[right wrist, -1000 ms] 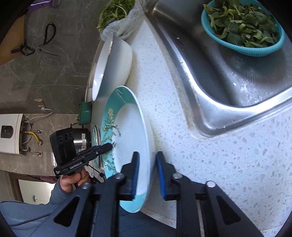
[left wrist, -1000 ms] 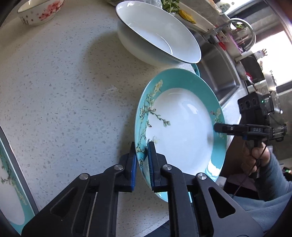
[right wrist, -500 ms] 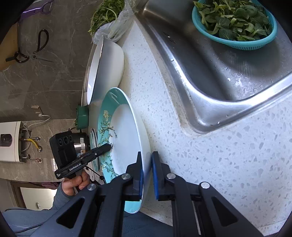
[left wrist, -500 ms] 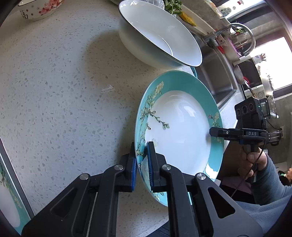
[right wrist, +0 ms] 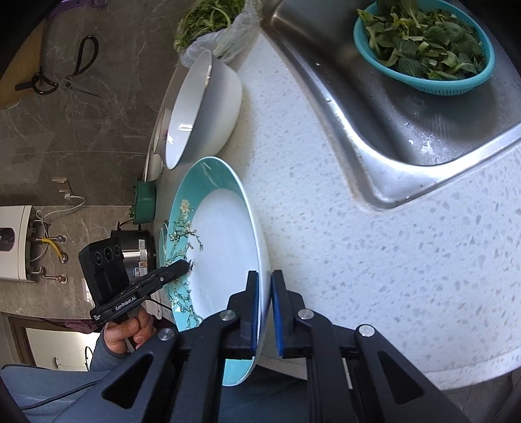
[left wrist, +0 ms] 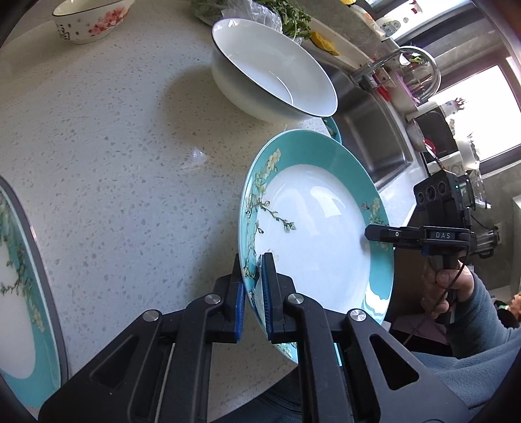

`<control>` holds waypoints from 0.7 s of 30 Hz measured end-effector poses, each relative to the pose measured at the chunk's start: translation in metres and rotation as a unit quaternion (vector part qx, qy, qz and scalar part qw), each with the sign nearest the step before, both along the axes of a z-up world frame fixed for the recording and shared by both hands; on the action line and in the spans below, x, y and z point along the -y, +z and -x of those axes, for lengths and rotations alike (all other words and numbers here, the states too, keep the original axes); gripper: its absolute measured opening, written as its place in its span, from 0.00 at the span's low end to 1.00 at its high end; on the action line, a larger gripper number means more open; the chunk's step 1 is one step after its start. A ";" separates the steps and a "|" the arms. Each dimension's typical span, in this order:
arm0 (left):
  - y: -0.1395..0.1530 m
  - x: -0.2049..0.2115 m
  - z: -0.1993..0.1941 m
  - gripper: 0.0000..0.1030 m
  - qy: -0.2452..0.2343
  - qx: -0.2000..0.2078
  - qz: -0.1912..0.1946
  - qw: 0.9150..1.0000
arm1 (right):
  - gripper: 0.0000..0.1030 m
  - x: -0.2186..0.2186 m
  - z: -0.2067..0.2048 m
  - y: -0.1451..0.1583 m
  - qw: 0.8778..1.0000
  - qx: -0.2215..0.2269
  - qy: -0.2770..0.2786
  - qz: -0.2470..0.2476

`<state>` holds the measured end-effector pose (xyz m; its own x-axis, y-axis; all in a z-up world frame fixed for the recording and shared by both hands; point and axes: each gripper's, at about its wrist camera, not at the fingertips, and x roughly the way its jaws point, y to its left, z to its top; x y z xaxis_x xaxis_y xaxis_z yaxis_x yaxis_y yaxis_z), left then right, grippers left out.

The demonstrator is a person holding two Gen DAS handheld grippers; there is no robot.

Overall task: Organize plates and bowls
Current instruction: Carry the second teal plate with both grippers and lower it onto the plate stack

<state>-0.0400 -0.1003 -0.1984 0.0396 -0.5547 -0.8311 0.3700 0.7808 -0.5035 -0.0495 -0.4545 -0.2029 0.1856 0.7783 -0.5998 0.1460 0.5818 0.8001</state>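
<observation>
both grippers clamped on the teal plate (left wrist: 319, 234): left gripper (left wrist: 253, 283) on one rim, right gripper (right wrist: 265, 302) on the opposite rim, plate empty. past the jaws: white bowl (left wrist: 273, 81), empty. colander (right wrist: 423, 48) of greens sits in the sink (right wrist: 374, 107).

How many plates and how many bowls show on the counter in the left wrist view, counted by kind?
Teal plates: 3, namely the held teal plate, the left-edge plate and a teal rim sliver beside the white bowl.
Bowls: 2, namely the white bowl and the pink-blossom bowl.
Total: 5
</observation>
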 end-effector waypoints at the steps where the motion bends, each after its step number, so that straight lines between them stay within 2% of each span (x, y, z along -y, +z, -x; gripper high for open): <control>1: 0.003 -0.005 0.000 0.07 0.001 0.001 0.003 1.000 | 0.12 -0.003 0.000 0.003 1.000 0.002 0.000 0.001; 6: 0.027 -0.039 0.002 0.07 0.015 0.013 0.018 1.000 | 0.12 -0.031 -0.003 0.022 1.000 0.011 0.004 0.008; 10: 0.052 -0.079 0.003 0.07 0.040 0.027 0.026 0.999 | 0.12 -0.069 -0.013 0.044 0.999 0.022 0.029 0.014; 16: 0.082 -0.166 0.003 0.07 0.102 0.044 0.024 0.994 | 0.12 -0.148 -0.040 0.074 0.995 0.050 0.085 0.006; 21: 0.096 -0.239 0.006 0.07 0.153 0.062 0.017 0.986 | 0.12 -0.212 -0.057 0.082 0.989 0.060 0.134 0.002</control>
